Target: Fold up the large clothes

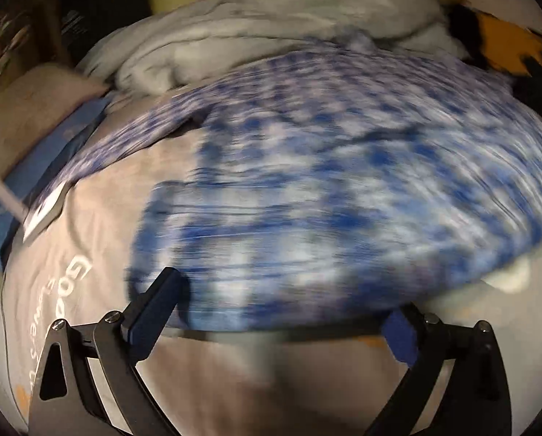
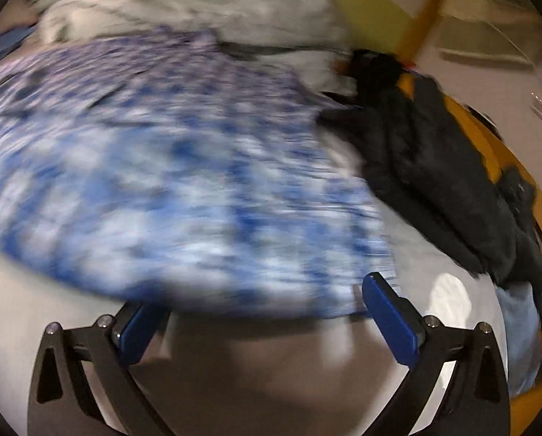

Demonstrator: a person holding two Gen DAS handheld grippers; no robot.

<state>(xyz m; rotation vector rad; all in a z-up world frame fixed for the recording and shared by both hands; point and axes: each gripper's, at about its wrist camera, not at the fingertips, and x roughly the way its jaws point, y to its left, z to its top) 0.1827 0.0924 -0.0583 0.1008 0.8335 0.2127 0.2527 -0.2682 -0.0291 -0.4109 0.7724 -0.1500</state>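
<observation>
Two grippers, left and right, jaws spread wide and holding nothing, at near hem of checked shirt lying on bed; risk: blurred approach pinches bedsheet too.

Both my views are dim and warm-toned, with black corners where the fisheye circle ends and everything bowed toward the rim. Motion blur smears the blue checked garment into streaks; its pattern is unreadable in either view. My own jaws stay sharp by contrast. Soft shadows fall on the grey bed sheet beneath the garment's near edge. A pale glare patch sits on the sheet in the right view.
</observation>
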